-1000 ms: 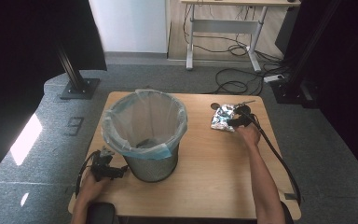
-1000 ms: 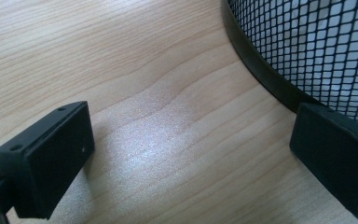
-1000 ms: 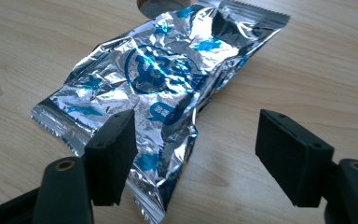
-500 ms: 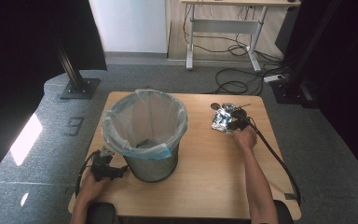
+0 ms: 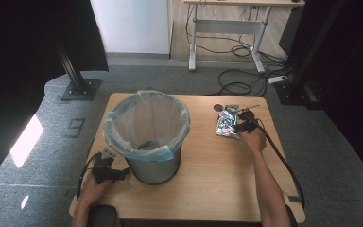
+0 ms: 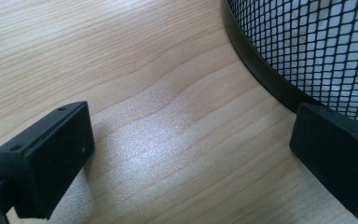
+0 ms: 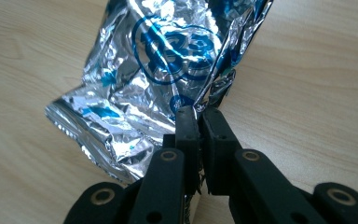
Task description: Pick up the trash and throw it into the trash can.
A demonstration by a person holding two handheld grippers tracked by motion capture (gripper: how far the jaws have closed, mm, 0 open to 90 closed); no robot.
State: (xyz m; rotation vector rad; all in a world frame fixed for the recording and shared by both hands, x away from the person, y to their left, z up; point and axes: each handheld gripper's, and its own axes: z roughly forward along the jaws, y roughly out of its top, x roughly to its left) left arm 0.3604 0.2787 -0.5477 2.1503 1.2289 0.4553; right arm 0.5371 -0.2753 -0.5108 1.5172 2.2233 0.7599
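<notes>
Since a second ago the right claw (image 5: 240, 126) and the foil packet (image 5: 228, 124) it pinches have stayed at the far right of the desk (image 5: 217, 179), with little visible shift; the left claw (image 5: 116, 174) has not moved either.

Right claw (image 7: 198, 114): jaws clenched on a crumpled fold at the near edge of the foil packet (image 7: 154, 70). The packet extends away from the jaw tips, silver with a blue printed emblem; the lettering is too creased to read. Whether the packet rests on the desk (image 7: 317, 84) or is slightly raised cannot be told. Its near corner is hidden behind the claw's linkage.

Left claw (image 6: 191, 149): jaws spread wide, holding nothing, low over the desk (image 6: 121, 56). One jaw lies just beside the base of the mesh bin (image 6: 317, 51), whose upper part is cut off by the frame.

The mesh bin (image 5: 146, 137), lined with a pale bag (image 5: 123, 142), stands between the two claws, well apart from the packet.
</notes>
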